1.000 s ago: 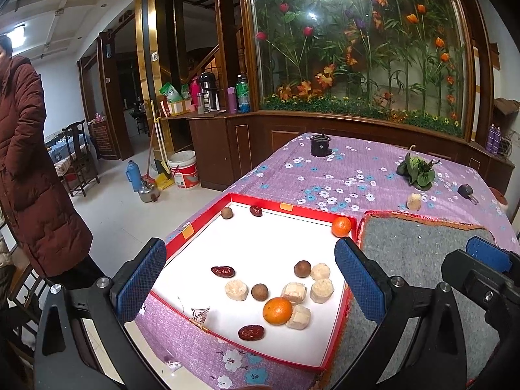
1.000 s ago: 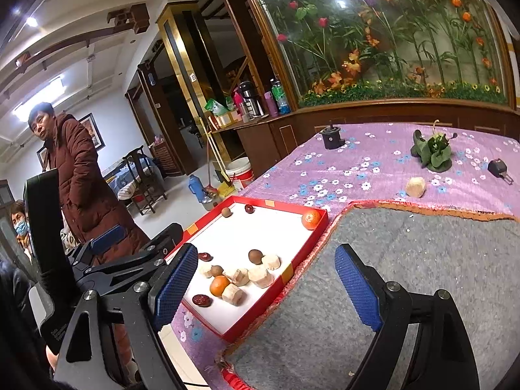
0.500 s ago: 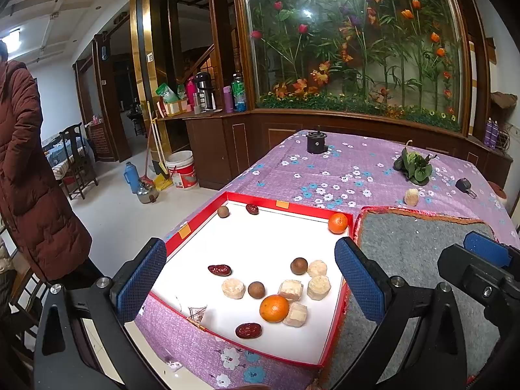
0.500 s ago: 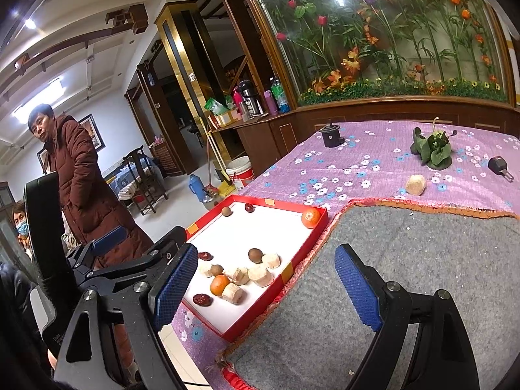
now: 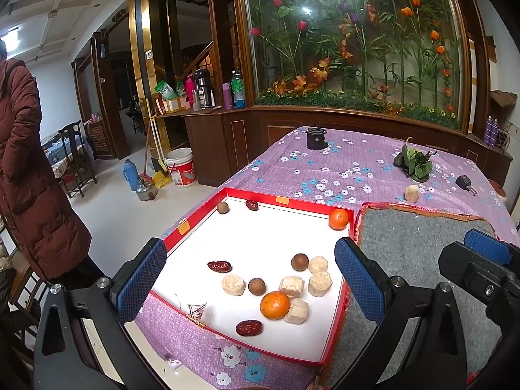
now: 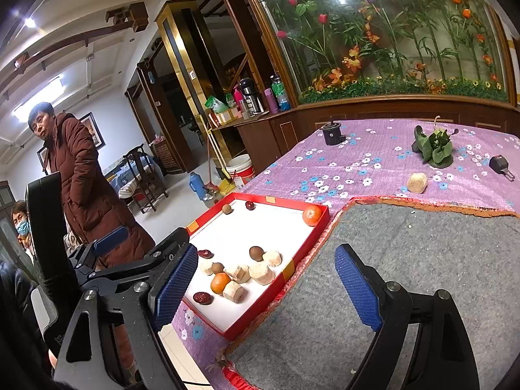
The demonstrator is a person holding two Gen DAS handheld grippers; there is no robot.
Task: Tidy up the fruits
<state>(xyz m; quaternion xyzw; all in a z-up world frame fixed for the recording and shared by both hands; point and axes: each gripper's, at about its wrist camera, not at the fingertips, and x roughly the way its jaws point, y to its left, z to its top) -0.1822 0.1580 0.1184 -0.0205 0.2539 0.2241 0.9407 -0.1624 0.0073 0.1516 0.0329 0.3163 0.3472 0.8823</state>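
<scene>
A red-rimmed white tray (image 5: 286, 200) (image 6: 312, 247) holds mixed fruit. An orange (image 5: 275, 305) (image 6: 220, 282) lies near its front among several pale sugarcane chunks (image 5: 319, 283), brown longans (image 5: 299, 262) and red dates (image 5: 248, 327). A second orange (image 5: 338, 218) (image 6: 312, 215) sits in the far right corner, with a longan (image 5: 222, 207) and a date (image 5: 252, 204) at the far left. My left gripper (image 5: 250, 279) is open and empty above the tray's front. My right gripper (image 6: 266, 287) is open and empty over the tray's right edge.
A grey felt mat (image 5: 419, 237) (image 6: 422, 260) lies right of the tray. On the purple floral cloth (image 5: 341, 169) are a stray pale chunk (image 5: 412, 193) (image 6: 417, 183), a leafy vegetable (image 5: 414, 162), a black grinder (image 5: 315, 138) and a small black object (image 5: 464, 182). A person in a maroon coat (image 6: 81, 182) stands left.
Both grippers have barely shifted; the left wrist view rose slightly, so the tray sits a little lower. No fruit has moved.
</scene>
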